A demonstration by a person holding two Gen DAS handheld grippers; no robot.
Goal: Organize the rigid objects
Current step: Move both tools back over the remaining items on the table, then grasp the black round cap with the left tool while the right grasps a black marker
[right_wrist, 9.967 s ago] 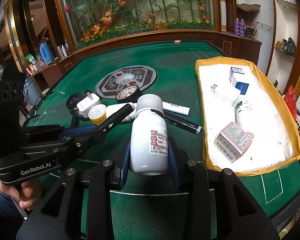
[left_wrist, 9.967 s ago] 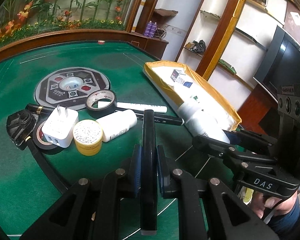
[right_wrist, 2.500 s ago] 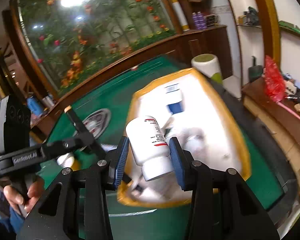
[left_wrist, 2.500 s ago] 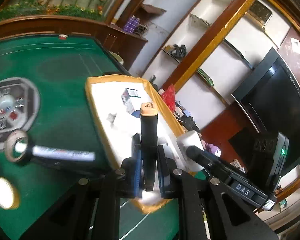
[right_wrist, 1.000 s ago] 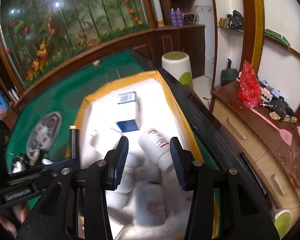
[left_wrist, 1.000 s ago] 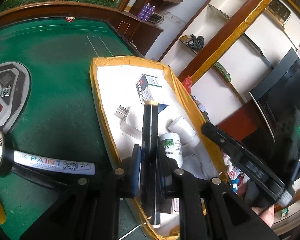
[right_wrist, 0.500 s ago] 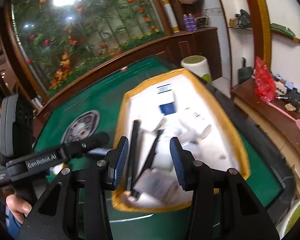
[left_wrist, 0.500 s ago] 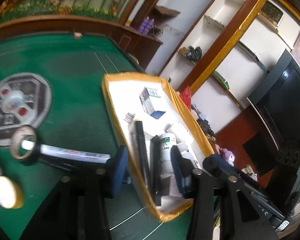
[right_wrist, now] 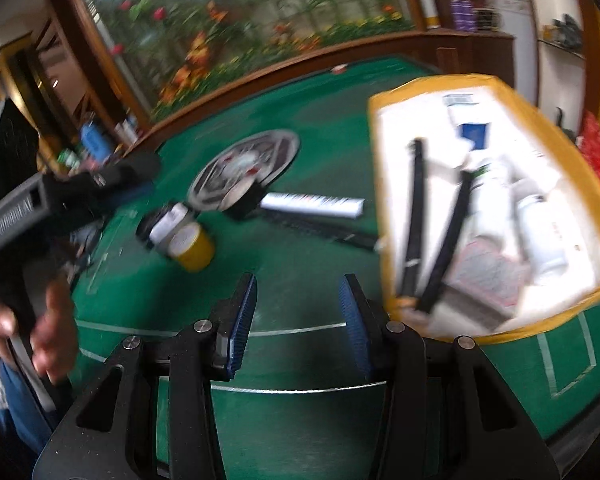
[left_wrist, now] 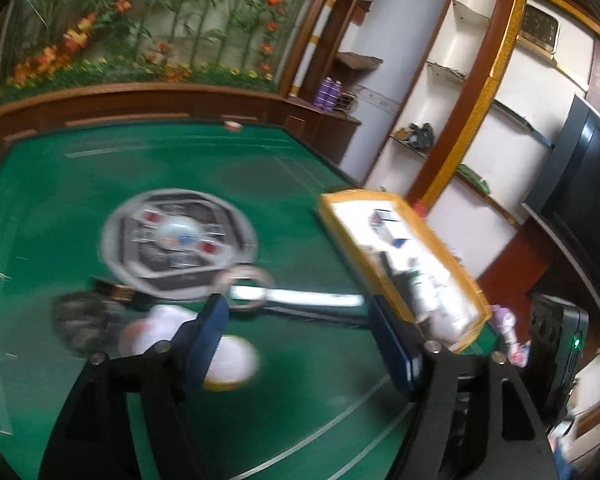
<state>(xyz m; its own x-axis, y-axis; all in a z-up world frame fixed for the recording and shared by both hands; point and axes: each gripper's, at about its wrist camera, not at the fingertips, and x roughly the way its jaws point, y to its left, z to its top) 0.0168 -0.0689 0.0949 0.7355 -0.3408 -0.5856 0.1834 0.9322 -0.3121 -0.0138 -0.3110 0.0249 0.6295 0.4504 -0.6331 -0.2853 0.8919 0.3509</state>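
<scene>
Between drops: my left hand-held gripper (left_wrist: 296, 340) is opening, empty; my right hand-held gripper (right_wrist: 296, 320) gapes empty. Next, the white marker (right_wrist: 312, 203) beside the tray (right_wrist: 384, 216).

Inside the yellow-rimmed tray (right_wrist: 384, 208) — two black pens (right_wrist: 414, 216), two white bottles (right_wrist: 540, 232). Left of the tray, on the felt — one white marker (right_wrist: 312, 203), one yellow-sided tub (right_wrist: 192, 246).

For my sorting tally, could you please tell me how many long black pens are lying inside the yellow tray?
2: one pen along the tray's left side, another pen slanting beside it. Others may be hidden under the white bottles.
</scene>
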